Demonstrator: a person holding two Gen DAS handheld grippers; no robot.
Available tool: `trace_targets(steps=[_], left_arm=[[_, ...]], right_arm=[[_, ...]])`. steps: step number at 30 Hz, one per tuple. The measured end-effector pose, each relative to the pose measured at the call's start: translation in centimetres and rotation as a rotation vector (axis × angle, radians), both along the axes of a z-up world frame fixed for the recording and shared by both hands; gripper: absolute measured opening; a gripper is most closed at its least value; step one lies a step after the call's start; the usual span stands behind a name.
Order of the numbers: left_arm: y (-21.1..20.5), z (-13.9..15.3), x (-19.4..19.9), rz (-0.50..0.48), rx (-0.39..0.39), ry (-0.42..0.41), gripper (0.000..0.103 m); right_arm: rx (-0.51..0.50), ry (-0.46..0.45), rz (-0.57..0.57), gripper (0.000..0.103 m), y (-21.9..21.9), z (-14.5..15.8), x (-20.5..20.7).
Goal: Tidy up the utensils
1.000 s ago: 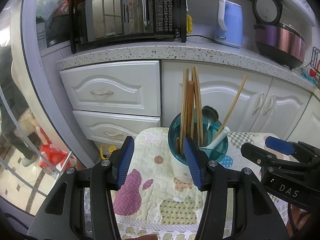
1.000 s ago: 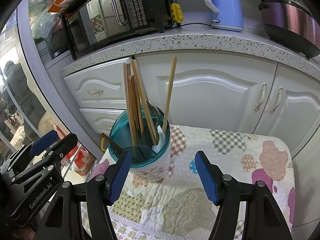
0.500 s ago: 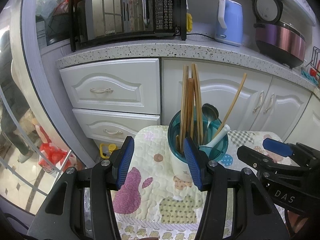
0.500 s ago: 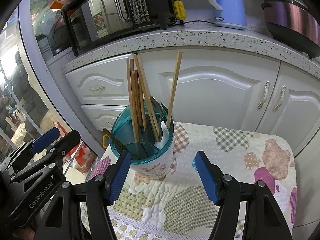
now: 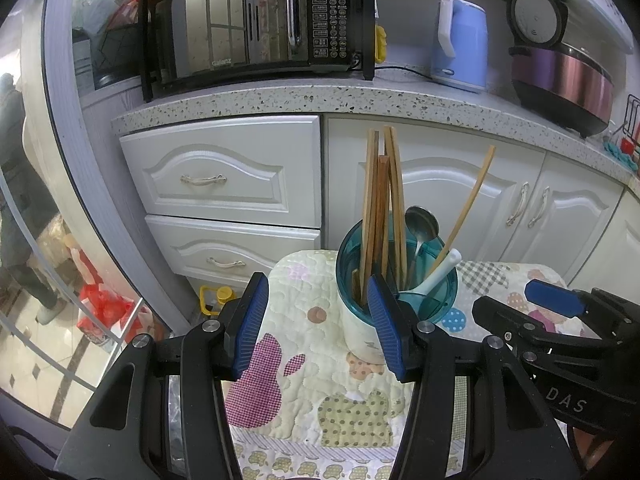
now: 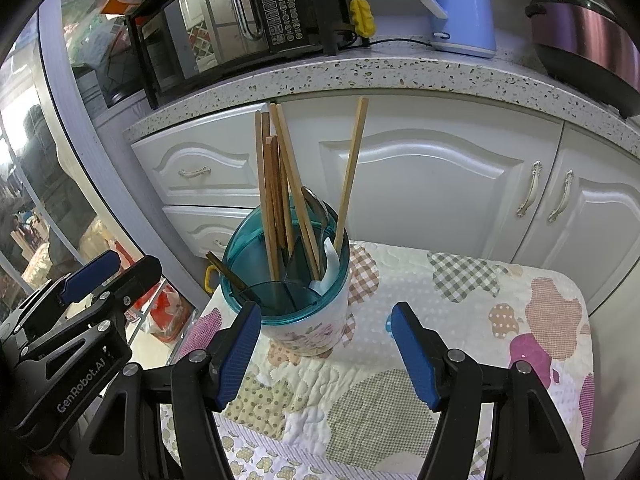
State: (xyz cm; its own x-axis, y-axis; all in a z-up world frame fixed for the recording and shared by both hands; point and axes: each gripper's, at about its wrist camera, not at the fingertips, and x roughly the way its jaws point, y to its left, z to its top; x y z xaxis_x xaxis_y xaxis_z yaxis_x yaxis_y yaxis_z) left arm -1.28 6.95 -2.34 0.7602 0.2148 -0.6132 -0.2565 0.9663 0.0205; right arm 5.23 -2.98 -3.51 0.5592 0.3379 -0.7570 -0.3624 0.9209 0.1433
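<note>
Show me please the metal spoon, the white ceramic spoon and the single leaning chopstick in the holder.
metal spoon (image 5: 421,222), left wrist view, on its shiny bowl.
white ceramic spoon (image 5: 442,268), left wrist view, on its handle.
leaning chopstick (image 6: 352,172), right wrist view, on the middle of its shaft.

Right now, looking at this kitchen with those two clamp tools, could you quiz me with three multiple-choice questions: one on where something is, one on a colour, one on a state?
1. Where does the round teal-rimmed utensil holder stand?
A. on the speckled countertop
B. on the patchwork quilted cloth
C. in a drawer

2. What colour is the electric kettle on the counter?
A. red
B. black
C. light blue

3. How do the two blue-padded grippers, left gripper and right gripper, stand?
A. both open, empty
B. both clamped on chopsticks
C. one holds a spoon

Answers: 1 B, the cloth lies under the holder. 2 C, its body is pale blue. 3 A, nothing sits between either pair of pads.
</note>
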Motion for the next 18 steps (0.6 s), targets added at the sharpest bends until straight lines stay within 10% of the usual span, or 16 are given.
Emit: trace_targets(steps=[18], left_arm=[[-0.2,-0.8,0.0,-0.019,0.001,-0.005,0.051]], right_arm=[[0.017,0.017,-0.01,0.066,-1.2,-1.2,0.5]])
